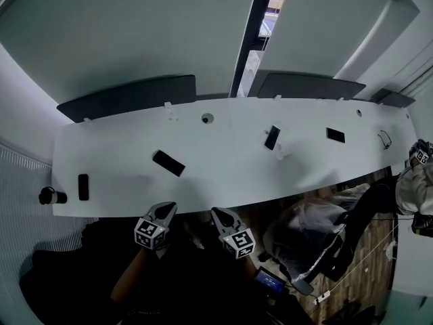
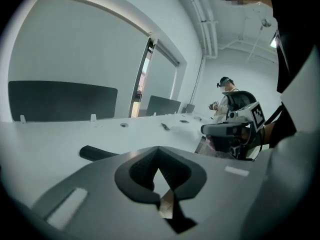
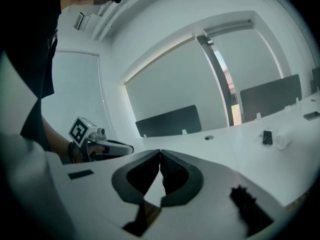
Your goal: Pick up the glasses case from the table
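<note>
A black oblong glasses case (image 1: 168, 162) lies on the long white table (image 1: 135, 147), left of the middle; in the left gripper view it shows as a dark bar (image 2: 97, 153) just beyond the jaws. My left gripper (image 1: 165, 208) (image 2: 159, 148) hovers at the table's near edge, short of the case, shut and empty. Beside it, my right gripper (image 1: 218, 212) (image 3: 160, 151) is also shut with nothing held. Each gripper shows in the other's view: the right gripper (image 2: 222, 129) and the left gripper (image 3: 107, 148).
Other dark flat items lie on the table: one near the left end (image 1: 83, 187), two right of the middle (image 1: 272, 137) (image 1: 335, 135). A black cylinder (image 1: 51, 196) lies at the left edge. Dark dividers (image 1: 128, 95) line the back. A covered chair (image 1: 308, 232) and a person (image 1: 416, 181) are on the right.
</note>
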A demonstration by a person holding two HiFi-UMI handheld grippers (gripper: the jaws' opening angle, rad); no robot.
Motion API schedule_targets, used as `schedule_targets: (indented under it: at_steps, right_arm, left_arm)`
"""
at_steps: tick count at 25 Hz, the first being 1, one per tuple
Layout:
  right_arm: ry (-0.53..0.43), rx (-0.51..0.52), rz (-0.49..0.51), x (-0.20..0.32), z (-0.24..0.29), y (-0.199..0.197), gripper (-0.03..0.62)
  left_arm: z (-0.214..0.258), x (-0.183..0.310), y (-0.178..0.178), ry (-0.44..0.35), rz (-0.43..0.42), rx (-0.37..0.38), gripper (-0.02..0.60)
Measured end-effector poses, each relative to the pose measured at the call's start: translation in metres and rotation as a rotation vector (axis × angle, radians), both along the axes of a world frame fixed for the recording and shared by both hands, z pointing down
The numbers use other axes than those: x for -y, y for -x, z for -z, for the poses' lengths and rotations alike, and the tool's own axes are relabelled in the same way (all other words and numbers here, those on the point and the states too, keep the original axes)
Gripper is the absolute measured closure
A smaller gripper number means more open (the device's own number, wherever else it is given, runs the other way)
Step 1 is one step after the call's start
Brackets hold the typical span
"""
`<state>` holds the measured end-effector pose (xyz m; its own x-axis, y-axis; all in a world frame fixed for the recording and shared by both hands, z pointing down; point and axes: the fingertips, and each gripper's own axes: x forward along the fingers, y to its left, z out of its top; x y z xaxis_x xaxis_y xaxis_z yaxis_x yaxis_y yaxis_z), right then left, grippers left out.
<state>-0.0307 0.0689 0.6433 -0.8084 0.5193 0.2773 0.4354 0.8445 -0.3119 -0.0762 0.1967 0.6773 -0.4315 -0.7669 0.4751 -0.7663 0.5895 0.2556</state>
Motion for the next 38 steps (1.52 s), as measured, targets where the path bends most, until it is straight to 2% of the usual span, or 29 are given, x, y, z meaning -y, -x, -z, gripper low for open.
schedule_targets:
  at_steps: [4, 8, 14, 17, 21, 23, 25, 26, 29, 31, 34, 38]
  right_arm:
    - [-0.009, -0.032, -0.02, 0.035, -0.014, 0.009, 0.586]
    - [-0.038, -0.095, -0.103, 0.067, -0.038, 0.012, 0.586]
    - [-0.06, -0.147, -0.243, 0.082, -0.049, 0.015, 0.586]
    - [-0.046, -0.159, -0.32, 0.076, -0.051, 0.026, 0.586]
    - [-0.044, -0.168, -0.263, 0.034, -0.065, 0.05, 0.586]
    - [-0.077, -0.17, -0.298, 0.032, -0.066, 0.052, 0.586]
    - [-0.104, -0.182, -0.375, 0.04, -0.066, 0.048, 0.586]
    - [-0.105, -0.189, -0.395, 0.042, -0.067, 0.046, 0.586]
    - [-0.089, -0.207, -0.414, 0.041, -0.071, 0.033, 0.586]
    - [-0.088, -0.214, -0.445, 0.046, -0.065, 0.015, 0.586]
    - [-0.093, -0.217, -0.502, 0.051, -0.052, -0.004, 0.586]
    - [-0.105, -0.221, -0.543, 0.052, -0.046, -0.016, 0.586]
  left_arm:
    - [-0.012, 0.008, 0.03, 0.119, -0.042, 0.051, 0.574]
    - [-0.042, 0.001, 0.059, 0.217, -0.089, 0.08, 0.574]
    - [-0.08, -0.004, 0.118, 0.269, -0.209, 0.019, 0.574]
    - [-0.085, 0.002, 0.144, 0.334, -0.378, 0.057, 0.574]
    - [-0.101, -0.034, 0.167, 0.498, -0.567, 0.155, 0.572]
    - [-0.119, -0.031, 0.178, 0.566, -0.72, 0.203, 0.571]
    - [-0.139, -0.017, 0.189, 0.614, -0.886, 0.253, 0.531]
    - [-0.146, -0.02, 0.193, 0.641, -0.935, 0.266, 0.531]
    - [-0.16, -0.04, 0.199, 0.712, -0.981, 0.271, 0.509]
    - [-0.174, -0.036, 0.194, 0.739, -1.051, 0.266, 0.473]
    - [-0.177, -0.025, 0.188, 0.774, -1.173, 0.251, 0.384]
    - [-0.172, -0.004, 0.185, 0.781, -1.221, 0.24, 0.241]
